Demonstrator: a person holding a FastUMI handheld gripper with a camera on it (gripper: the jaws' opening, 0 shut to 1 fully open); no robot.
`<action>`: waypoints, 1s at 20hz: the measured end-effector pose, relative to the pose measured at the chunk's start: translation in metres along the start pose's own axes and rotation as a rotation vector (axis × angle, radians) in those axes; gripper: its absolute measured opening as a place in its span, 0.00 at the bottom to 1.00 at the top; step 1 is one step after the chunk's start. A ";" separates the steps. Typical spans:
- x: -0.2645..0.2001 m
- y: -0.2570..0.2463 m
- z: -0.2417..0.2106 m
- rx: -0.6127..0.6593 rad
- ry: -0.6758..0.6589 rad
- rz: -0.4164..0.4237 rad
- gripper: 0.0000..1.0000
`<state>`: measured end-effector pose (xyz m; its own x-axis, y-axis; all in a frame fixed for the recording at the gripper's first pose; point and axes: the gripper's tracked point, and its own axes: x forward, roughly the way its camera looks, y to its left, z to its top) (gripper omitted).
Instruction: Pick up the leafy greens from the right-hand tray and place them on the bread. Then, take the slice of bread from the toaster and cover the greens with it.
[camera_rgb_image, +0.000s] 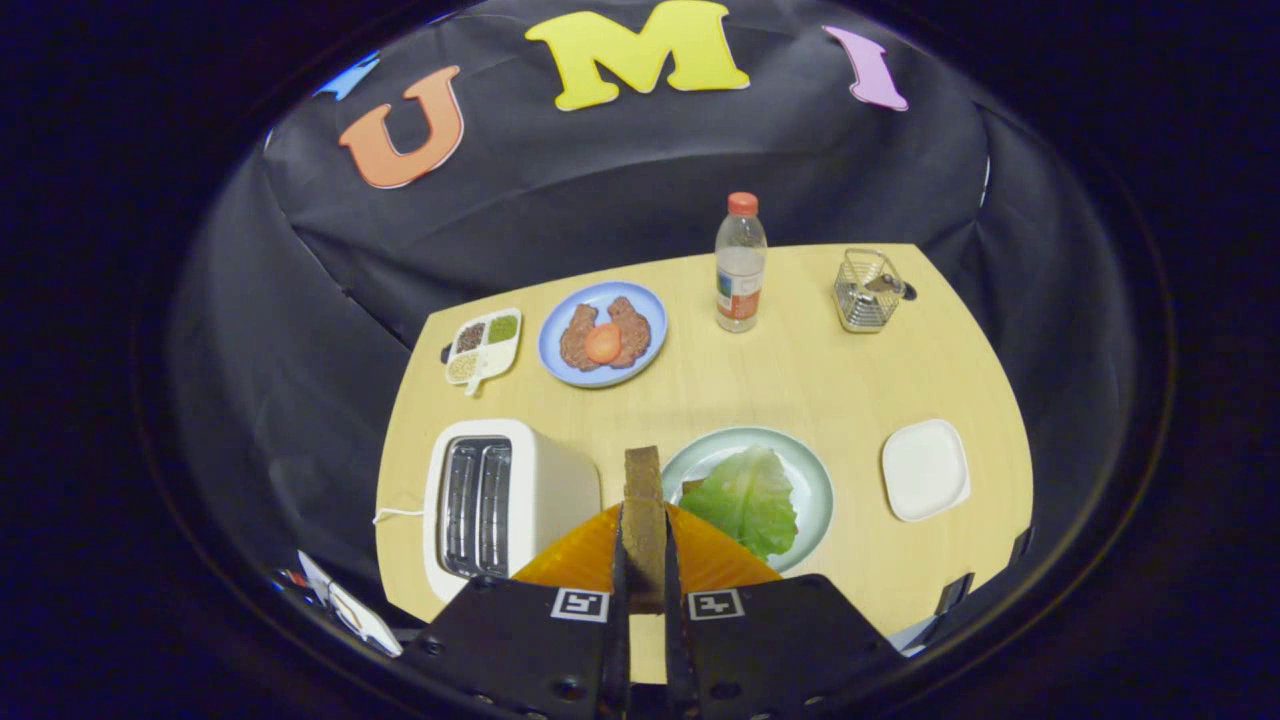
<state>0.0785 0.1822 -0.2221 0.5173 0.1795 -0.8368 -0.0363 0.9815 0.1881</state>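
Note:
My gripper (643, 580) is shut on a brown slice of bread (643, 500), held on edge between the two fingers, high above the table. Just ahead and to the right lies the leafy green (748, 500) on a pale green plate (815, 470); a brown corner of bread (690, 488) shows under the leaf's left edge. The white toaster (500, 505) stands to the left of the fingers, both of its slots looking empty. A white square tray (925, 468) sits bare to the right of the plate.
A blue plate (602, 335) with meat patties and a tomato slice, and a white seed dish (484, 345), sit at the back left. A water bottle (741, 265) and a wire basket (867, 290) stand at the back. The wooden table (830, 380) ends near the tray.

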 end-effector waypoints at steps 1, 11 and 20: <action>0.010 -0.005 -0.001 -0.006 0.006 -0.004 0.14; 0.083 -0.031 -0.019 -0.057 0.092 0.018 0.14; 0.106 -0.068 -0.021 -0.100 0.095 0.038 0.19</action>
<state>0.1182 0.1355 -0.3346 0.4304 0.2175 -0.8760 -0.1418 0.9748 0.1724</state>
